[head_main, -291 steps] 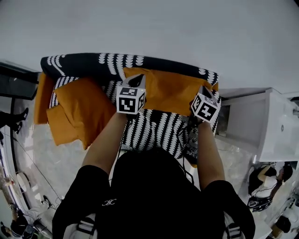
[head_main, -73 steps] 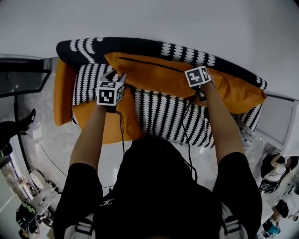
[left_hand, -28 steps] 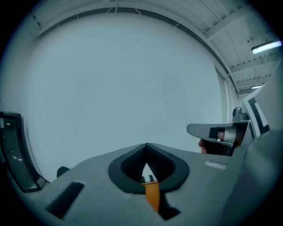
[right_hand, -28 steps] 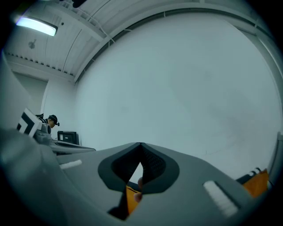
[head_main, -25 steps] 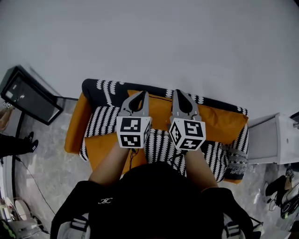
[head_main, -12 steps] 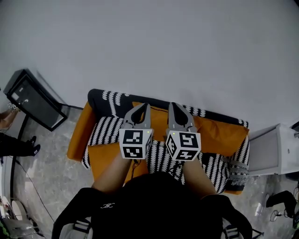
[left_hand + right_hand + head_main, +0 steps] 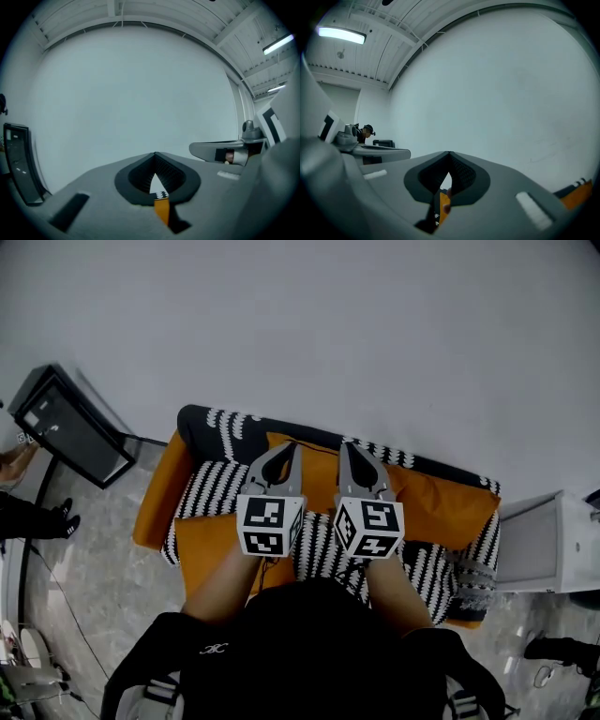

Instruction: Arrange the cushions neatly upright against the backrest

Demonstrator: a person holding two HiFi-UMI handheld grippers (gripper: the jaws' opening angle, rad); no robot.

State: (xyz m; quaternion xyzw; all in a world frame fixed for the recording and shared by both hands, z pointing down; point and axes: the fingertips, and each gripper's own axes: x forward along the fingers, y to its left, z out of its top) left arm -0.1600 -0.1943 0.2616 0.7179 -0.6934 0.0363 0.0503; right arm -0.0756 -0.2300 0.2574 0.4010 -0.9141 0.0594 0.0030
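A long orange cushion (image 7: 427, 493) leans upright along the backrest of the black-and-white patterned sofa (image 7: 211, 420). A second orange cushion (image 7: 208, 545) lies flat on the left of the seat, reaching over its front edge. My left gripper (image 7: 292, 447) and right gripper (image 7: 341, 445) are held side by side above the middle of the seat, clear of both cushions. Both are shut with nothing between the jaws. In the left gripper view my left gripper (image 7: 155, 154) faces the bare wall. A strip of orange shows under my right gripper (image 7: 449, 153).
An orange armrest (image 7: 155, 498) bounds the sofa on the left. A black box (image 7: 67, 427) stands on the floor to its left, a white cabinet (image 7: 553, 540) to its right. A grey patterned throw (image 7: 473, 568) hangs at the sofa's right end. A person's legs (image 7: 23, 517) show at the far left.
Both grippers have come off the long cushion and drawn together above the seat. Over the last second they have barely moved; the cushion stays against the backrest.
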